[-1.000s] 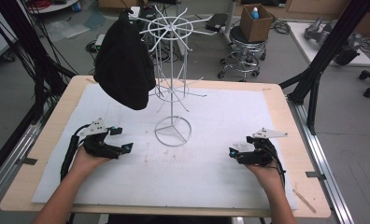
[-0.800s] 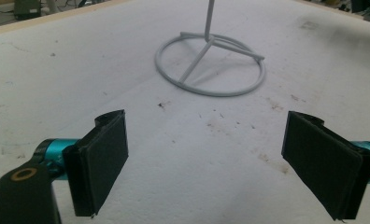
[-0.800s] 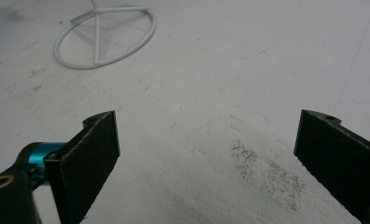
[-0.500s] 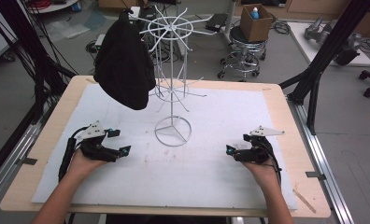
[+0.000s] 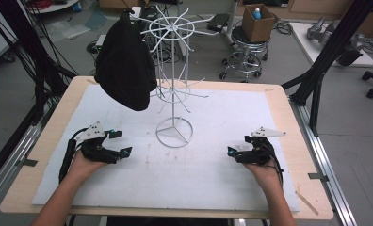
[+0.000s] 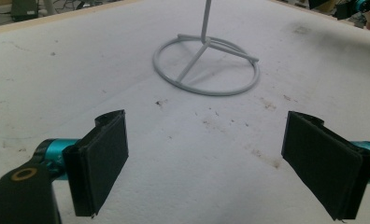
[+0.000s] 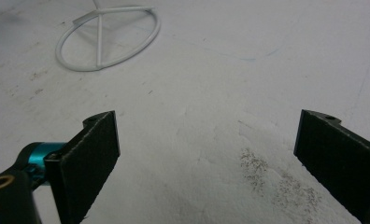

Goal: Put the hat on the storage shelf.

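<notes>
While a black fabric cap [image 5: 126, 70] hangs at eleven o'clock on the white wire rack [image 5: 174, 94], both grippers [image 5: 122, 143] [image 5: 231, 151] rest on the bench, jaws wide, empty; a careless reach could topple the rack.

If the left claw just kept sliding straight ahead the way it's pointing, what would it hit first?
Most likely the round base ring of the white wire rack: the open left claw aims at it across the bare white mat, with nothing between.
</notes>
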### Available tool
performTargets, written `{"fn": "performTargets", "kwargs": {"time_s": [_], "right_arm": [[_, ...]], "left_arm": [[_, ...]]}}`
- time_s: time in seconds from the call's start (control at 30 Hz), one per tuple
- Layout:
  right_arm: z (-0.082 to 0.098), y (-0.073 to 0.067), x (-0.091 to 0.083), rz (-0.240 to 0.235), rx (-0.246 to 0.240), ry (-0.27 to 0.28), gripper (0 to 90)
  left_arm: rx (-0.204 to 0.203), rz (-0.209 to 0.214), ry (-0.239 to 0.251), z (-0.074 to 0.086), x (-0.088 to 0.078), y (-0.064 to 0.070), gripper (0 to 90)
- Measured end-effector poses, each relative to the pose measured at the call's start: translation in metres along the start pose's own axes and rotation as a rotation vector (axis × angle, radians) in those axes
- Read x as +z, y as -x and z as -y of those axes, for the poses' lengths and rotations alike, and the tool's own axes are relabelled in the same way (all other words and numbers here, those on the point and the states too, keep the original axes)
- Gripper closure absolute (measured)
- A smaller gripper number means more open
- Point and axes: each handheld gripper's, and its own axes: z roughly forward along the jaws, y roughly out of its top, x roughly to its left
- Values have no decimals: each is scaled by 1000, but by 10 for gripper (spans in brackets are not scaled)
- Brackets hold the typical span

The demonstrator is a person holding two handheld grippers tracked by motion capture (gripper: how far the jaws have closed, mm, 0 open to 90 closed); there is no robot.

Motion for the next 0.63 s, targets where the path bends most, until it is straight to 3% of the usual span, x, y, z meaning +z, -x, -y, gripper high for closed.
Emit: {"fn": "performTargets", "kwargs": {"time_s": [0.63], "right_arm": [[0, 1, 1, 0, 0, 0, 60]], "left_arm": [[-16, -1, -4, 1, -1, -2, 150]]}}
